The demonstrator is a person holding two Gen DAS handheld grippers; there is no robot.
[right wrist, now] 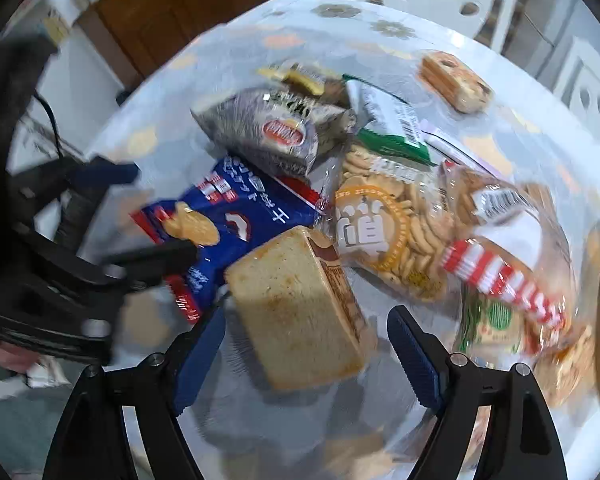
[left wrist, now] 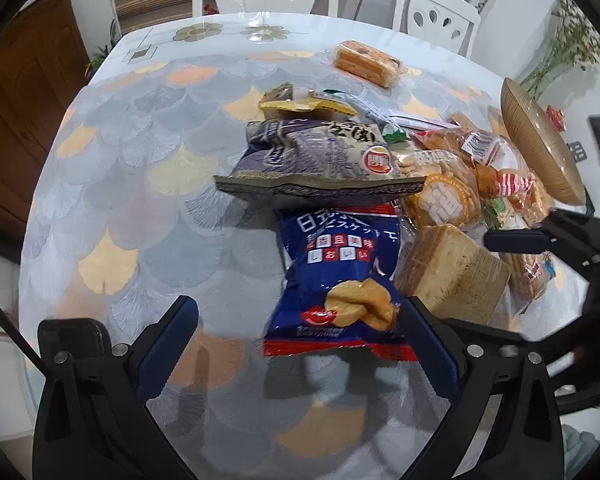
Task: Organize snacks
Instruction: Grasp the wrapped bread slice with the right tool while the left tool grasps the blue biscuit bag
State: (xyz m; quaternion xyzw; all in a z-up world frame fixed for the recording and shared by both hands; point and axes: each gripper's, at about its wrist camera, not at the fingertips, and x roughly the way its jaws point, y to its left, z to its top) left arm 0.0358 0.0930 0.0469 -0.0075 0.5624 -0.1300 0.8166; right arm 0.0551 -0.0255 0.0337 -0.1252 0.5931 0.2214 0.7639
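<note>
Snacks on hand, placed by the bread block, a wrapped tan loaf slab lying on the patterned surface:

- Blue biscuit bag: touching the bread block's left side, flat on the surface.
- Grey-purple chip bag: beyond the bread block, its near edge over the blue bag's top.
- Clear bag of round crackers: just behind and right of the bread block.
- Red-striped packet: right of the bread block, in the heap.
- Orange wafer pack: well beyond, alone.
- Woven bowl: right of the heap, tilted in view.

Left gripper: fingers spread, astride the blue bag's lower end, not pressing. Right gripper: fingers spread, released, either side of the bread block's near end.

Handling note, as judgement: the bread block looks soft, so centre it between the fingers and close gently; lift clear before dragging neighbouring bags.
</note>
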